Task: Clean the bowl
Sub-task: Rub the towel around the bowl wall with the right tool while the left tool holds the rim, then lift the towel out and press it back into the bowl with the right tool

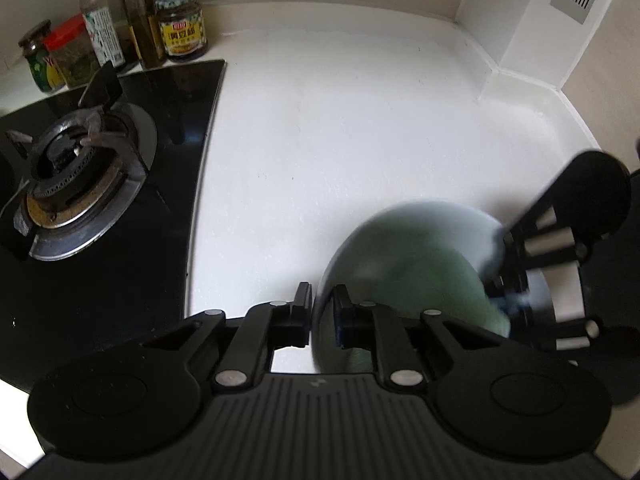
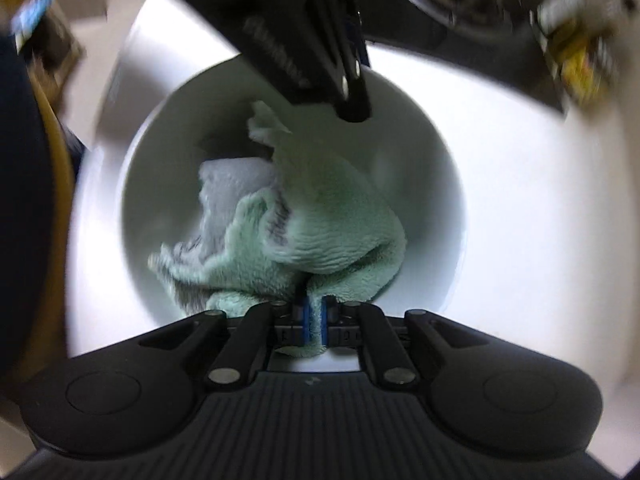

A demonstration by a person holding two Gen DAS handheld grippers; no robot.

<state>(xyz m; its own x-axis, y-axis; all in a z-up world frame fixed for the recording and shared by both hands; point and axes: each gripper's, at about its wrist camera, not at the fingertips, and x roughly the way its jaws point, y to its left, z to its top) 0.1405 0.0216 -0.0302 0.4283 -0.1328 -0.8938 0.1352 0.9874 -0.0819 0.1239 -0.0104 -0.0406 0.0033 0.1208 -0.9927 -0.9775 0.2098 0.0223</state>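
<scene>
Two grippers work at one white bowl [image 2: 420, 168] standing on the white counter [image 1: 340, 120], right of the gas hob [image 1: 100, 168] and its jars [image 1: 182, 24]. The left gripper [image 1: 322, 308] pinches the bowl's rim between its fingers. The right gripper [image 2: 316, 316] clenches a pale green cloth [image 2: 320, 220] bunched inside the bowl.

There was 1 bowl [image 2: 420, 168] w/ 1 cloth [image 2: 320, 220] in it, 2 grippers, left [image 1: 322, 300] & right [image 2: 316, 312], 1 gas burner [image 1: 76, 176] at left, plus 3 jars [image 1: 182, 24] & 2 bottles [image 1: 102, 20] far left.
</scene>
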